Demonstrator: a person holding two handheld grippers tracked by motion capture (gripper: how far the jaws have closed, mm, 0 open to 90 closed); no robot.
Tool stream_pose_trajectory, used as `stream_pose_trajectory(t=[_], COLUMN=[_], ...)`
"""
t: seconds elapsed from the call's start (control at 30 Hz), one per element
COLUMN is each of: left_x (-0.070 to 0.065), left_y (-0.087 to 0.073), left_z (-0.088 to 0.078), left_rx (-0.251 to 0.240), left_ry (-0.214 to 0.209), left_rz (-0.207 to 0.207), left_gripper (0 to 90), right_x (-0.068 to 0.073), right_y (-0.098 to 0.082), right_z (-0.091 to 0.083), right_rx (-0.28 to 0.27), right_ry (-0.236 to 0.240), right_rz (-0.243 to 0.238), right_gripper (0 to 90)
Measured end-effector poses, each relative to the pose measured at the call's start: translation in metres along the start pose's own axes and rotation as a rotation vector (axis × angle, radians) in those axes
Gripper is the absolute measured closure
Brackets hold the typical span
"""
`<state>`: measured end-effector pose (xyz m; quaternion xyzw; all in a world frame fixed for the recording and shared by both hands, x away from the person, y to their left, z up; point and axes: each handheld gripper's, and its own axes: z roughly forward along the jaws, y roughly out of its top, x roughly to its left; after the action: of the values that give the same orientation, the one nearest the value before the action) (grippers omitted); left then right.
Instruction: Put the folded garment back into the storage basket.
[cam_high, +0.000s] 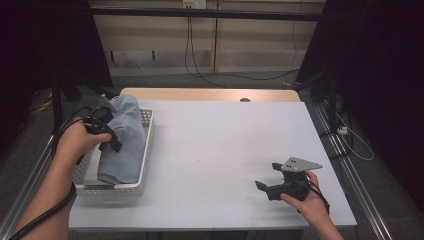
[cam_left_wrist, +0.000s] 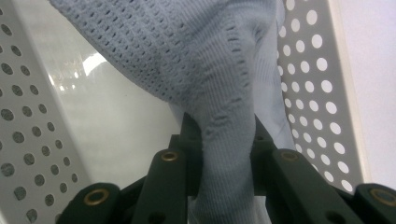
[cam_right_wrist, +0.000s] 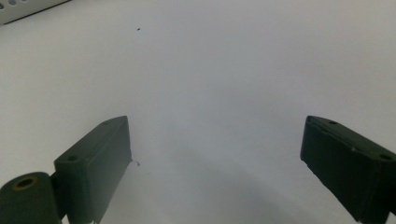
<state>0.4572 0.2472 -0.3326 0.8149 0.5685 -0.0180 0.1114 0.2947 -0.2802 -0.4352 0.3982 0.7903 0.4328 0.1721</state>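
At the desk's (cam_high: 215, 150) near right edge, the right hand-held gripper (cam_high: 267, 182) rests with jaws spread apart, holding nothing. Farther left, the left hand-held gripper (cam_high: 111, 140) is clamped on a light-blue knitted garment (cam_high: 125, 140) lying in the white perforated basket (cam_high: 148, 145).

both grippers are built in matte black plastic. brass-coloured bushings are seen at the linkage pivots of the left gripper (cam_left_wrist: 219, 140), with small holes drilled in the arms. blocky flat-faced jaws with small screw recesses are seen on the right gripper (cam_right_wrist: 215, 154), and a grey three-cornered plate (cam_high: 299, 164) with dark holes is mounted on top. black cables are trailed along both bare forearms; no sleeves are worn.
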Motion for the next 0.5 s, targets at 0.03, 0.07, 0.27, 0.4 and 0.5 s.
stream_pose_trajectory(t=[0.03, 0.07, 0.27, 0.4, 0.5], left_x=[-0.0001, -0.0004, -0.0003, 0.0, 0.0003], left_y=[-0.0002, -0.0004, -0.0015, -0.0027, -0.0036], left_z=[-0.0003, -0.0005, -0.0004, -0.0005, 0.0002], left_rx=[0.007, 0.009, 0.009, 0.015, 0.018], left_ry=[0.0, 0.004, -0.006, -0.006, -0.012], left_rz=[0.008, 0.007, 0.009, 0.015, 0.013], left_gripper=[75.2, 75.2, 75.1, 75.1, 75.1], right_x=[0.0, 0.0001, 0.0004, 0.0003, 0.0003], right_y=[-0.0001, -0.0001, 0.0001, 0.0001, 0.0002], right_z=[0.0001, 0.0001, 0.0, 0.0, 0.0001], right_rx=[0.0, 0.001, 0.0, 0.0, 0.0], right_ry=[0.0, 0.0, 0.002, 0.0, 0.0], right_rz=[0.0, 0.0, -0.001, -0.001, 0.001], right_gripper=[8.5, 8.5, 8.5, 8.5, 8.5])
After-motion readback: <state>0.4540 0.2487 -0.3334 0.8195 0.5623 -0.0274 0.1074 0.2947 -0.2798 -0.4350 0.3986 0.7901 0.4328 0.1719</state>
